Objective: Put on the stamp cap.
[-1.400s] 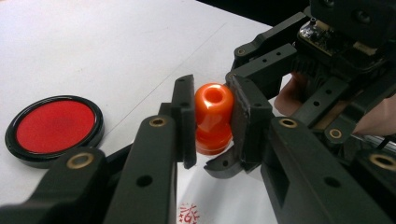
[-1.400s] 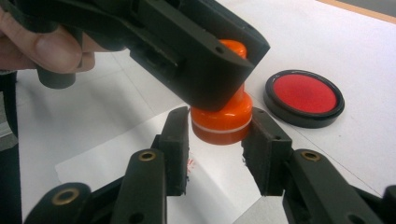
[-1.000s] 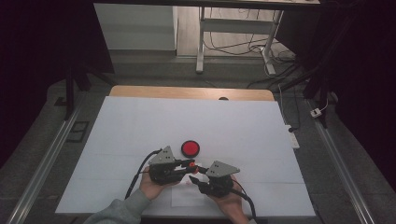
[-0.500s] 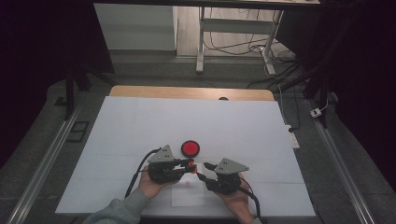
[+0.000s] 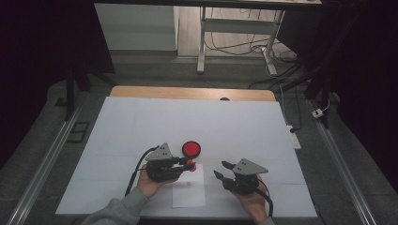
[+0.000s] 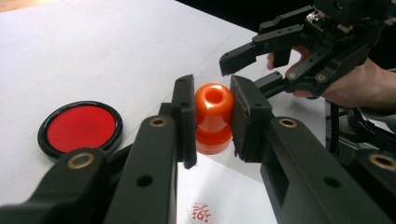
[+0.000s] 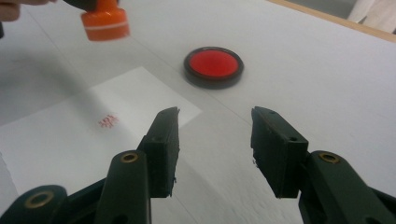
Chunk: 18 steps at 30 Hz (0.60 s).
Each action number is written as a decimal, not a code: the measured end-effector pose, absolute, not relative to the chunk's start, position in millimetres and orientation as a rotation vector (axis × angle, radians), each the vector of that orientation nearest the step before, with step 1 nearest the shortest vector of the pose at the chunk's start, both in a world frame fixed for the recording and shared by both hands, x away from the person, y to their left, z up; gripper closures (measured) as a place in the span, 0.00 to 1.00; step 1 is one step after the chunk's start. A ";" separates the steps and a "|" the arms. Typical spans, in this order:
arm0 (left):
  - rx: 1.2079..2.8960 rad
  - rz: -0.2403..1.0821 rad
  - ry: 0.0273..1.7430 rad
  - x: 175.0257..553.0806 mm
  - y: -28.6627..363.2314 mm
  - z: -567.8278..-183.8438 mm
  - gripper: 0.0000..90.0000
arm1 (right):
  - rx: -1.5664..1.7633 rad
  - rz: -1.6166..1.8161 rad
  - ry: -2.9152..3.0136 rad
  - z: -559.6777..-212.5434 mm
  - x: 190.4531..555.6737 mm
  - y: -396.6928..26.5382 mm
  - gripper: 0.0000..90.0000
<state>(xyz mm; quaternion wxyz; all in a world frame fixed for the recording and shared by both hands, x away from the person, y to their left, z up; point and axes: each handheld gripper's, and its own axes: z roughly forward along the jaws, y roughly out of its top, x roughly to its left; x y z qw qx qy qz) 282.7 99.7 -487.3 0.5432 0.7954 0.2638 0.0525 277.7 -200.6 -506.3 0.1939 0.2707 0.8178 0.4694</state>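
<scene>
Gripping an orange stamp (image 6: pixel 214 116) by its handle, the left gripper (image 5: pixel 187 164) is holding it just above a small sheet of white paper (image 5: pixel 188 193) on the white table (image 5: pixel 141 122). Its two black jaws are pressing on the stamp's rounded top from both sides, with the wider base hanging below. A red printed mark (image 7: pixel 108 122) is showing on the paper beneath the stamp. A round red ink pad (image 5: pixel 191 149) in a black case is lying on the table just beyond the paper's far edge, beside the left gripper. The right gripper (image 5: pixel 223 170) is resting in the person's right hand (image 5: pixel 251 201) to the right of the paper, its jaws standing wide apart and holding nothing. A grey sleeve (image 5: pixel 117 211) is covering the left forearm at the near edge.
</scene>
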 end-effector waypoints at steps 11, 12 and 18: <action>1.890 0.136 0.649 286.4 106.2 -484.0 0.80 | 0.807 1.291 2.252 -503.5 275.5 -228.7 0.57; 1.890 0.136 0.650 286.7 106.8 -483.8 0.80 | 0.808 1.288 2.249 -503.2 275.5 -231.2 0.57; 1.889 0.143 0.657 288.2 108.9 -481.9 0.80 | 0.830 1.268 2.236 -502.5 276.0 -242.7 0.57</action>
